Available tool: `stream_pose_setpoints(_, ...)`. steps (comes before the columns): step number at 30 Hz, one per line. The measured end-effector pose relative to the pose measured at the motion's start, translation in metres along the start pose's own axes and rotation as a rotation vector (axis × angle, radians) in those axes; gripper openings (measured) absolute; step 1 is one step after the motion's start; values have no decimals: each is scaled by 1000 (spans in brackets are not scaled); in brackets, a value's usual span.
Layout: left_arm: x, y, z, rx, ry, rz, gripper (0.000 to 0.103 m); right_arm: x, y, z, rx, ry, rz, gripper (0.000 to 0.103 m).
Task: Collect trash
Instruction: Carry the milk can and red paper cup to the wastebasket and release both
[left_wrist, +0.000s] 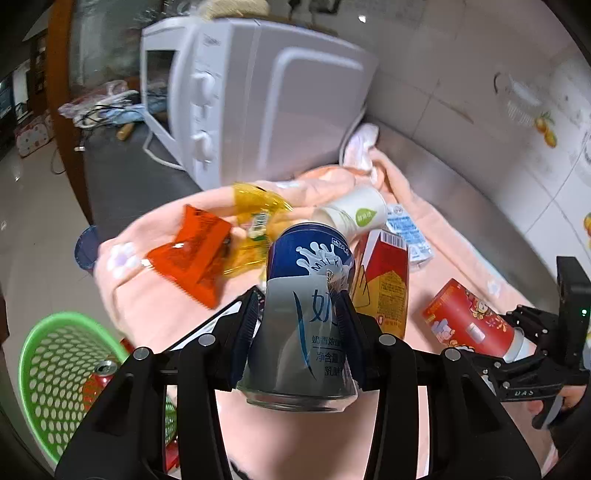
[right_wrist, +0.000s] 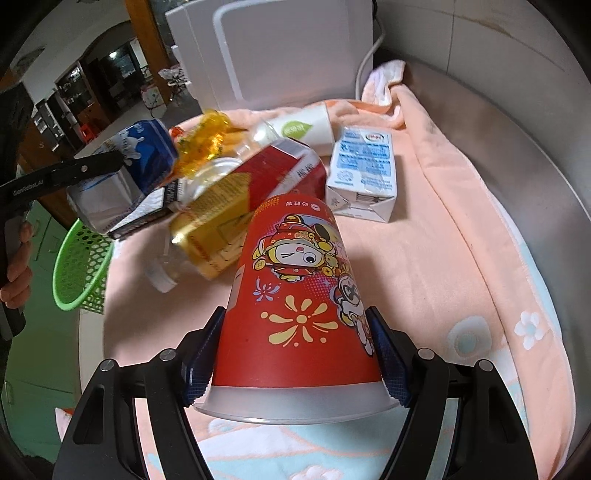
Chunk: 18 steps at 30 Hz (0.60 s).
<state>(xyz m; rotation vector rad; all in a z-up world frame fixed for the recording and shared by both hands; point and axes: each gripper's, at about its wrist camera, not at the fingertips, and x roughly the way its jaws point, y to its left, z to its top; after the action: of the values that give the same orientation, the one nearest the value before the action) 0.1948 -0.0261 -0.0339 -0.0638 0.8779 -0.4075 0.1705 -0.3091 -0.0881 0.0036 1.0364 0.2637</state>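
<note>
Cartons (right_wrist: 364, 173) and wrappers (left_wrist: 192, 254) crowd the towel; left tongs (left_wrist: 299, 306) grip a can (left_wrist: 306, 317), right tongs (right_wrist: 295, 332) a cup (right_wrist: 295, 295).

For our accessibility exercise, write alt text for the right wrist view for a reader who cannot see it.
The right hand-held gripper clamps a red cartoon-printed paper cup above a pink towel. Beyond lie a red and yellow carton and a white milk carton; at left, the left hand-held gripper holds a blue can above a green basket.

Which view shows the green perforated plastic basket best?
The left wrist view: the green perforated plastic basket shows its open mouth, with a red drink can inside, though the left gripper hides its near side. The right wrist view shows only the basket's outer wall and rim, nothing inside.
</note>
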Motion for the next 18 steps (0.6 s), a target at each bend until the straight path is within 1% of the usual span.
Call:
stream_pose_setpoints(6,-41,30,-15,-79,-68,35,43,-22,25,2,-46,-49,27,72)
stream_pose_setpoints(9,-60,53,-28,-124,-90,82,43,-26,38,6,-73,-61,49,72)
stream_pose_setpoints(13,-73,85,-42,-188,-93,140,43,-25,63,11,-120,-64,80,72)
stream_pose_setpoints(18,-83,127,-65,-273,-78,224,43,-19,95,20,-176,-57,120,72)
